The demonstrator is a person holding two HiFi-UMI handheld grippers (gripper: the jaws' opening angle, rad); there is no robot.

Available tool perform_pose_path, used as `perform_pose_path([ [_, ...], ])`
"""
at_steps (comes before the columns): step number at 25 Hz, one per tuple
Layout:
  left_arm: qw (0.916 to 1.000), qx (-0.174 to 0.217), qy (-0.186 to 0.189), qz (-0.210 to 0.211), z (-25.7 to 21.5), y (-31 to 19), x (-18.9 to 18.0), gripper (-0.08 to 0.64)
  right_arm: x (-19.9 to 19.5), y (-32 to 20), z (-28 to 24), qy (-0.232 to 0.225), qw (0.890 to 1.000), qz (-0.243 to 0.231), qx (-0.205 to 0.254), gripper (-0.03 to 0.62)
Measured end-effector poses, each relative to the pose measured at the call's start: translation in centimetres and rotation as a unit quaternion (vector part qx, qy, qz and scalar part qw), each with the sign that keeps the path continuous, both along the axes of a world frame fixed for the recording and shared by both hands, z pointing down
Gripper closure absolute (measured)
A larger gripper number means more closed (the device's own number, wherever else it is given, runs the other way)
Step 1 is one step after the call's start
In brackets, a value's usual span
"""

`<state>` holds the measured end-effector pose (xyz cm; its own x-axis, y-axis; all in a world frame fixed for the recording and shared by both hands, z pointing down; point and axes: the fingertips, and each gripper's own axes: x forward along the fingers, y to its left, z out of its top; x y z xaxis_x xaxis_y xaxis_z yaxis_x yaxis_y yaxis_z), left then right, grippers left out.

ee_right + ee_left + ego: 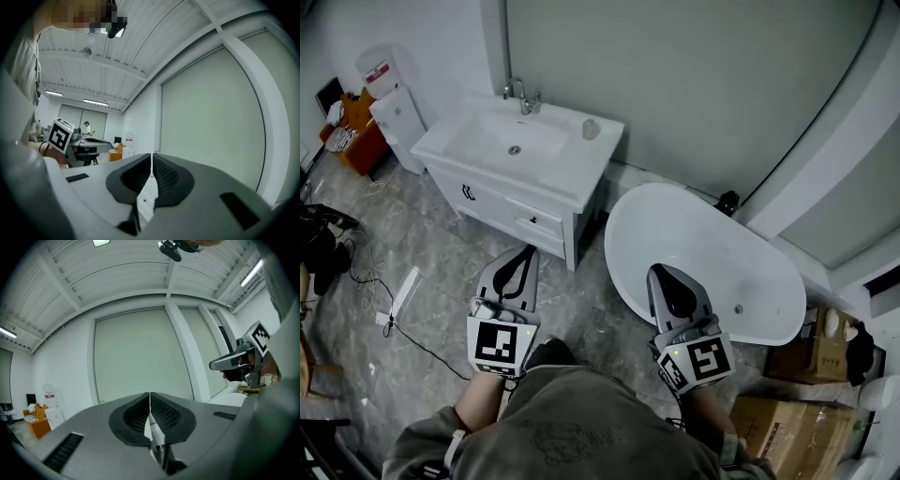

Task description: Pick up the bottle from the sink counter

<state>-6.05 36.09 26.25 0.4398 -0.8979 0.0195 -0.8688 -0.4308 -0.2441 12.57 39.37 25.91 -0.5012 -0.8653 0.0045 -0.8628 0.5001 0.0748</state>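
A small pale bottle [592, 128] stands on the right end of the white sink counter [572, 171], beside the basin [512, 142] and faucet [522, 96]. My left gripper [528, 250] is held low in front of me, well short of the counter, its jaws shut with nothing between them. My right gripper [661, 273] hovers over the near edge of the white bathtub [712, 246], also shut and empty. In the left gripper view the closed jaws [150, 398] aim up at a wall; the bottle is hidden there. The right gripper view shows its closed jaws [151, 158] likewise.
A water dispenser [391, 105] and an orange cabinet [358, 136] stand left of the counter. A power strip and cables [398, 302] lie on the marble floor. Cardboard boxes [797, 427] sit at the right, and a dark object [728, 202] behind the tub.
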Motion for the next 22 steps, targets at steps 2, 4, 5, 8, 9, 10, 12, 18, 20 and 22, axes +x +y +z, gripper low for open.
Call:
perform_pose_path([
  [2,1.0000,0.002,0.000,-0.004,0.0,-0.3,0.3,0.540,0.3,-0.4,0.1,-0.001,1.000,-0.003,0.002,0.558],
  [4,1.0000,0.003,0.000,-0.007,0.3,-0.6,0.4,0.540,0.3,-0.9,0.4,-0.002,1.000,-0.006,0.003,0.558],
  [5,1.0000,0.003,-0.001,-0.008,0.6,-0.7,0.4,0.540,0.3,-1.1,0.7,-0.003,1.000,-0.008,0.004,0.558],
  [8,0.9999,0.003,-0.004,-0.010,1.5,-1.3,0.6,0.540,0.2,-1.6,1.4,-0.008,1.000,-0.012,0.006,0.558],
  [9,0.9999,0.004,-0.006,-0.009,1.7,-1.6,0.8,0.540,0.3,-1.9,1.5,-0.011,1.000,-0.013,0.008,0.558],
  [10,0.9999,0.007,-0.007,-0.006,1.9,-1.8,1.0,0.540,0.3,-2.1,1.7,-0.013,1.000,-0.014,0.009,0.558],
  [12,0.9999,0.013,-0.007,0.000,2.0,-2.3,1.4,0.540,0.4,-2.7,2.1,-0.016,1.000,-0.016,0.009,0.558],
  [18,0.9999,0.011,-0.006,0.007,2.6,-4.7,1.9,0.540,0.5,-4.5,2.7,-0.013,1.000,-0.007,0.010,0.558],
  [20,0.9998,0.014,-0.008,0.013,2.6,-5.4,2.1,0.540,0.7,-5.2,2.8,-0.013,1.000,-0.004,0.008,0.558],
  [22,0.9997,0.015,-0.007,0.019,2.3,-6.2,2.5,0.540,0.8,-6.1,3.0,-0.015,1.000,-0.001,0.004,0.558],
])
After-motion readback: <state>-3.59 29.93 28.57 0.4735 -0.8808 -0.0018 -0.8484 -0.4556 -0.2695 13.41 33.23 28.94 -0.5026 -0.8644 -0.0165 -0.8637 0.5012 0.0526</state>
